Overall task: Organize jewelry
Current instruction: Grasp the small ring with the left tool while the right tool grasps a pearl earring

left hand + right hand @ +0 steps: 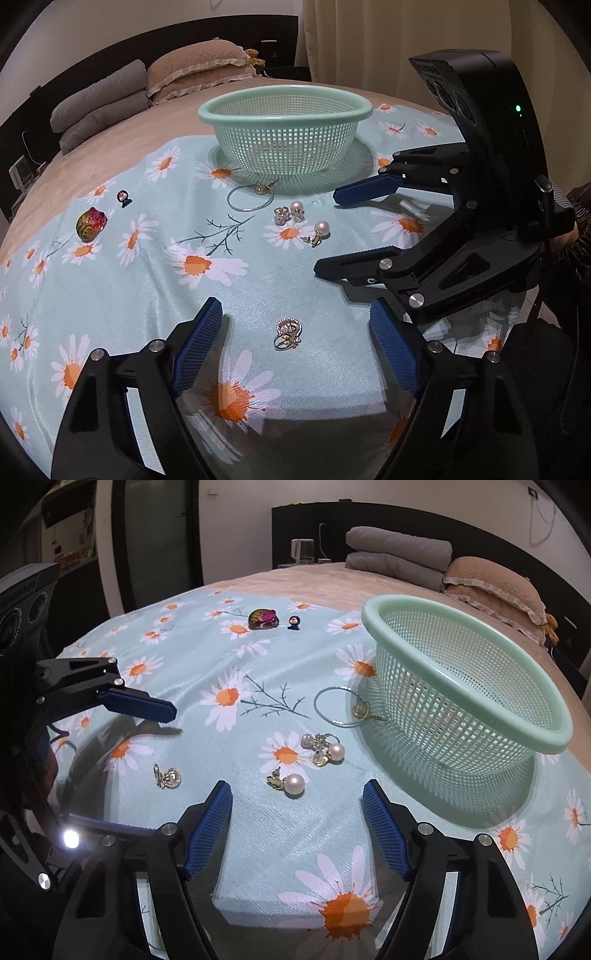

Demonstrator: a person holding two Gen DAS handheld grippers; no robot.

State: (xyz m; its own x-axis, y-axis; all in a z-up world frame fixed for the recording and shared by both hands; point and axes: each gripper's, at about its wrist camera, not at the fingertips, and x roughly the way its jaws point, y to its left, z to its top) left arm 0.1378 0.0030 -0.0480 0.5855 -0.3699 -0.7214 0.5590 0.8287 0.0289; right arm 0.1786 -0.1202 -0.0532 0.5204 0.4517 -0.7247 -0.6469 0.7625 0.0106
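Observation:
A mint green mesh basket (pixel 284 110) (pixel 461 686) stands on the daisy-print cloth. Jewelry lies in front of it: a thin bangle with a gold charm (pixel 251 197) (pixel 338 705), a cluster of crystal and pearl earrings (pixel 290 214) (pixel 323 749), a single pearl earring (pixel 317 230) (pixel 290 782), and a gold sparkly earring (pixel 289 332) (pixel 168 777). My left gripper (pixel 295 321) is open, with the gold earring lying between its fingers. My right gripper (pixel 297 801) (pixel 327 232) is open, just short of the single pearl earring.
An iridescent cat-shaped trinket (pixel 90 223) (pixel 263 619) and a small dark charm (pixel 123 197) (pixel 294 623) lie on the cloth's far side. Pillows (pixel 199 70) and folded grey bedding (pixel 399 555) sit at the bed's head. A clear plastic piece (pixel 413 206) lies under the right gripper.

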